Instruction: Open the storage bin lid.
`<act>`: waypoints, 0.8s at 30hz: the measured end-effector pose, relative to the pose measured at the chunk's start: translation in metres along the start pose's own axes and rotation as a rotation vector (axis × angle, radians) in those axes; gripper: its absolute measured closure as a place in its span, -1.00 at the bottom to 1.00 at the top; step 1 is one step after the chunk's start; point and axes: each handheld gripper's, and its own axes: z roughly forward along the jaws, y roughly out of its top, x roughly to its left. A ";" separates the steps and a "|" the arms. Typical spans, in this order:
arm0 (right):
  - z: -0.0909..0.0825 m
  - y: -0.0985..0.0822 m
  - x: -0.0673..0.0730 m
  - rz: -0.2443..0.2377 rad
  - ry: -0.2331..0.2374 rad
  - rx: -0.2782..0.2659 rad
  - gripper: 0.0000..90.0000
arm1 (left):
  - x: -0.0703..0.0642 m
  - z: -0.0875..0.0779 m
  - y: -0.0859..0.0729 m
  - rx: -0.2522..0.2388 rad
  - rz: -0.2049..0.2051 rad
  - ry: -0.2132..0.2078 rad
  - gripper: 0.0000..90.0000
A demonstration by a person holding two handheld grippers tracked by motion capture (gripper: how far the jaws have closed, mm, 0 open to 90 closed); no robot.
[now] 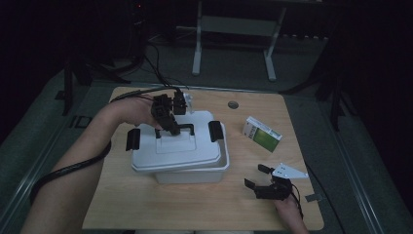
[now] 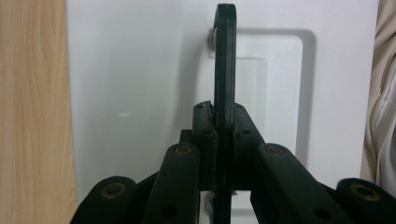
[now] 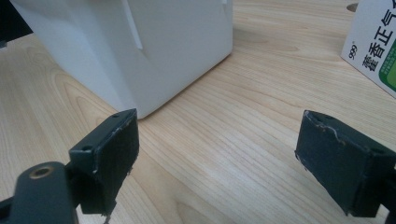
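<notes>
Lid-lifting step: left hand-held gripper clamped on handle of lid. Right hand-held gripper wide, empty, on surface. Next: raise lid straight off box.

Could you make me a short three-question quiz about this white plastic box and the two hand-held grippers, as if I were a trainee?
1. True or false: the left gripper is shut on the black handle of the white plastic lid.
2. Which does the right gripper hold? A) the green and white cardboard carton B) the white plastic box C) nothing
3. Fill in: the carton lies on the light wooden ___, to the right of the box in the high view.

Key: 1 true. 2 C, since its jaws stand open over bare wood. 3 table.
</notes>
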 end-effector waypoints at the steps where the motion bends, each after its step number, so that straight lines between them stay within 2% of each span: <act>1: 0.000 0.000 0.000 0.000 0.000 0.000 -0.71 | 0.000 -0.001 -0.002 -0.004 -0.006 0.002 0.86; 4: 0.000 0.001 0.000 0.000 0.003 -0.002 -0.71 | -0.001 -0.004 -0.010 -0.012 -0.011 0.007 0.86; 7: 0.000 0.001 0.000 0.001 0.002 -0.002 -0.71 | -0.001 -0.005 -0.020 -0.027 -0.037 0.005 0.86; 13: 0.000 0.001 0.000 0.002 0.000 0.000 -0.71 | -0.002 -0.007 -0.031 -0.018 -0.055 0.001 0.86; 14: 0.000 0.001 0.000 0.004 -0.002 0.001 -0.71 | -0.002 -0.011 -0.041 -0.013 -0.071 0.005 0.86; 17: 0.000 0.001 0.000 0.002 -0.003 0.003 -0.71 | -0.003 -0.014 -0.048 -0.017 -0.087 0.009 0.86; 18: 0.001 0.000 0.000 0.003 -0.003 0.003 -0.71 | -0.004 -0.017 -0.056 -0.025 -0.104 0.013 0.86; 19: 0.001 0.000 0.000 0.003 -0.003 0.003 -0.71 | -0.004 -0.017 -0.056 -0.025 -0.104 0.013 0.86; 22: 0.001 0.001 0.000 0.003 -0.006 0.003 -0.71 | -0.005 -0.023 -0.073 -0.017 -0.126 0.021 0.86; 23: 0.001 0.001 0.000 0.003 -0.006 0.003 -0.71 | -0.005 -0.023 -0.073 -0.017 -0.126 0.021 0.86; 24: 0.001 0.001 0.000 0.003 -0.007 0.005 -0.71 | -0.006 -0.026 -0.082 -0.025 -0.148 0.029 0.86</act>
